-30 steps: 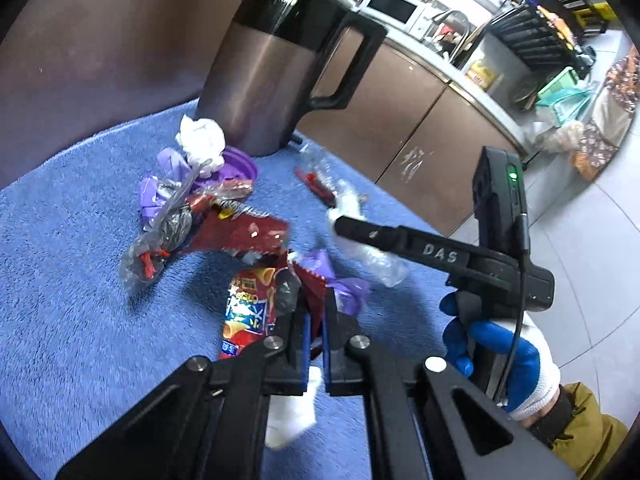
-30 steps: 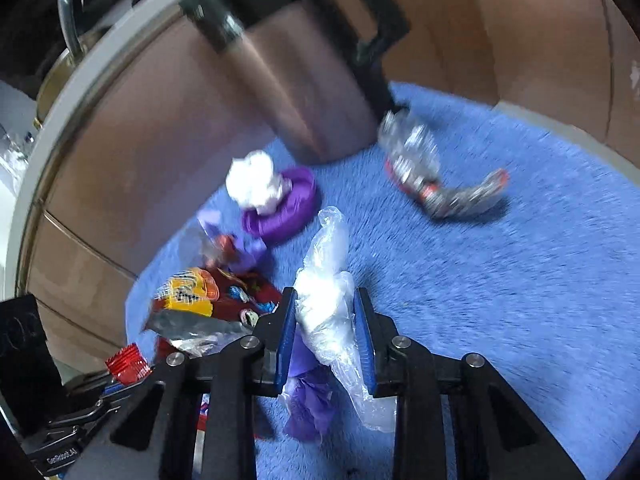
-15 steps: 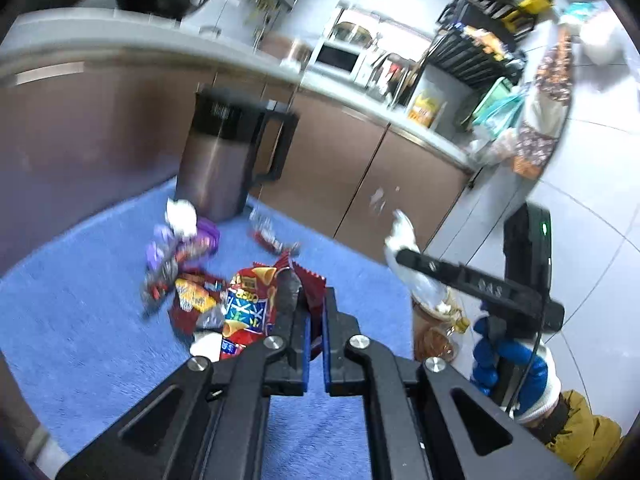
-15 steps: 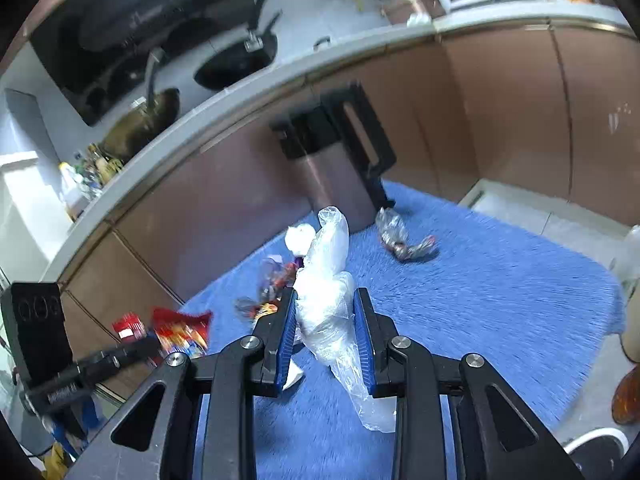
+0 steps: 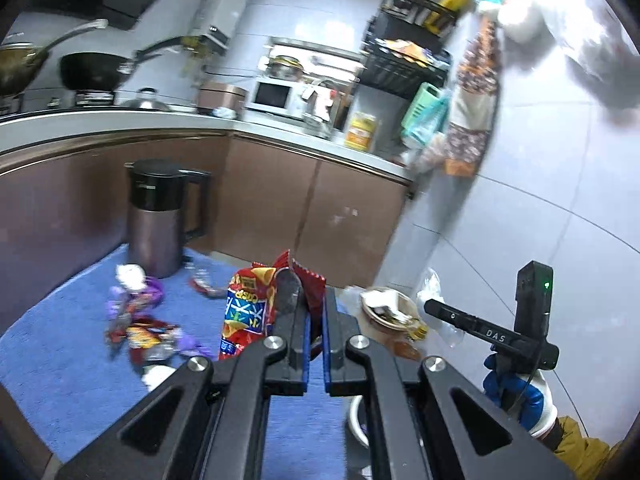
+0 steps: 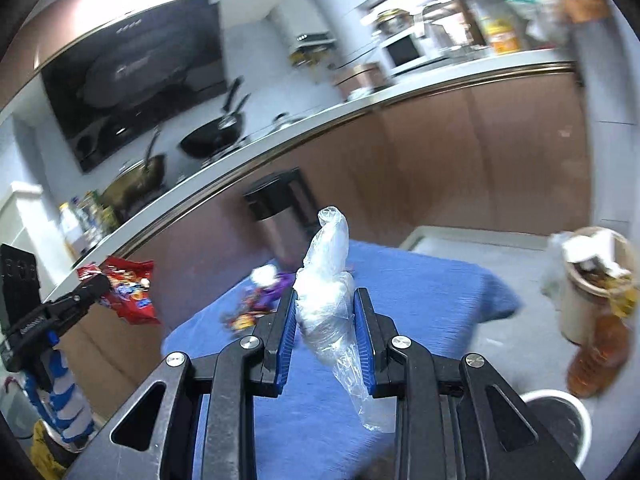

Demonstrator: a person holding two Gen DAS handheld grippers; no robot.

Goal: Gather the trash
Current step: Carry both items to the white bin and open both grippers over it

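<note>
Both grippers have been lifted from the blue mat (image 5: 48, 360) and swung toward the full waste bin (image 6: 588, 300). The left gripper (image 5: 316, 320) is closed tight on a red snack bag (image 5: 248, 312), pinched at its torn top; "CRISP" is partly legible. The right gripper (image 6: 325, 316) is partly closed around a crumpled clear plastic bag (image 6: 326, 276). Both are judged light, soft and slippery. "DAS" is printed on the right gripper's arm, and more wrappers (image 5: 140, 328) remain on the mat
</note>
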